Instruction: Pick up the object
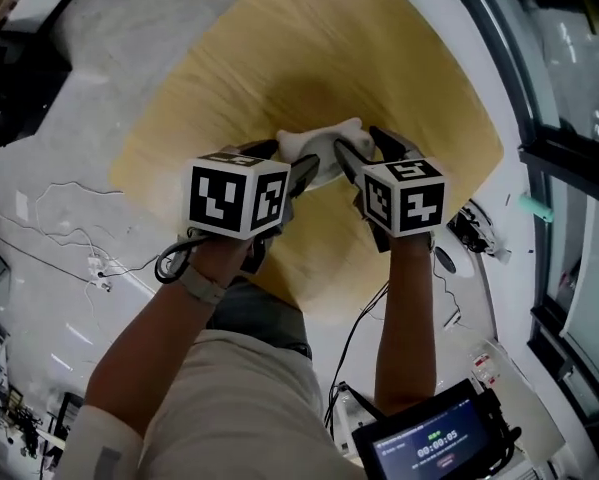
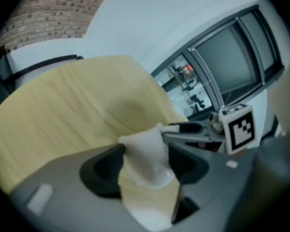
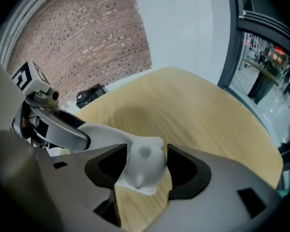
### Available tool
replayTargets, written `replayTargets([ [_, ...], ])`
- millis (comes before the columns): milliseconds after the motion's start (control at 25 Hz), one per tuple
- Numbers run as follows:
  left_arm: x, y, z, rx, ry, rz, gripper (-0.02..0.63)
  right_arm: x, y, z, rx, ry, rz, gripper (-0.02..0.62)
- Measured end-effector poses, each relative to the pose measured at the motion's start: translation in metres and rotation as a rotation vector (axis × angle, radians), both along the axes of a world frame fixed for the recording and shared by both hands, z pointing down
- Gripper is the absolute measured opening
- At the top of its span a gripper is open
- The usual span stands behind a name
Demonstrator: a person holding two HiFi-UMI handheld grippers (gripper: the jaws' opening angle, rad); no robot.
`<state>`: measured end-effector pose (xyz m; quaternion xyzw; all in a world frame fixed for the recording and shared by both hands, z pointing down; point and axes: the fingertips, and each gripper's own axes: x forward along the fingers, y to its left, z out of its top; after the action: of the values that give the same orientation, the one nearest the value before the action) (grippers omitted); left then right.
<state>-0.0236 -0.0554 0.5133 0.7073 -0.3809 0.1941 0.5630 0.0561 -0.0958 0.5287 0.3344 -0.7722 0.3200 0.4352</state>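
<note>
A white, soft-looking lumpy object (image 1: 319, 146) sits over the middle of a round light-wood table (image 1: 399, 68). My left gripper (image 1: 284, 160) comes at it from the left, my right gripper (image 1: 369, 150) from the right. In the left gripper view the object (image 2: 145, 153) fills the gap of the left gripper (image 2: 147, 166), whose jaws stand wide at its sides. The right gripper (image 3: 145, 167) likewise stands wide around the object (image 3: 144, 161). I see no squeeze on the object. Whether it rests on the table is unclear.
The table's near edge lies just under my forearms. A small screen (image 1: 429, 443) and cables (image 1: 69, 218) are on the white floor below. Glass panels in dark frames (image 1: 569, 158) run along the right. A brick wall (image 3: 77, 42) and a black box (image 3: 89, 96) stand beyond the table.
</note>
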Motion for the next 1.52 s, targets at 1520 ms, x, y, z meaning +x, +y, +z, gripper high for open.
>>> replayTargets([
  [1520,0.021,0.074,0.048,0.157,-0.204,0.869,0.374,-0.003,0.155,0.035,-0.133,-0.221,0.967,0.245],
])
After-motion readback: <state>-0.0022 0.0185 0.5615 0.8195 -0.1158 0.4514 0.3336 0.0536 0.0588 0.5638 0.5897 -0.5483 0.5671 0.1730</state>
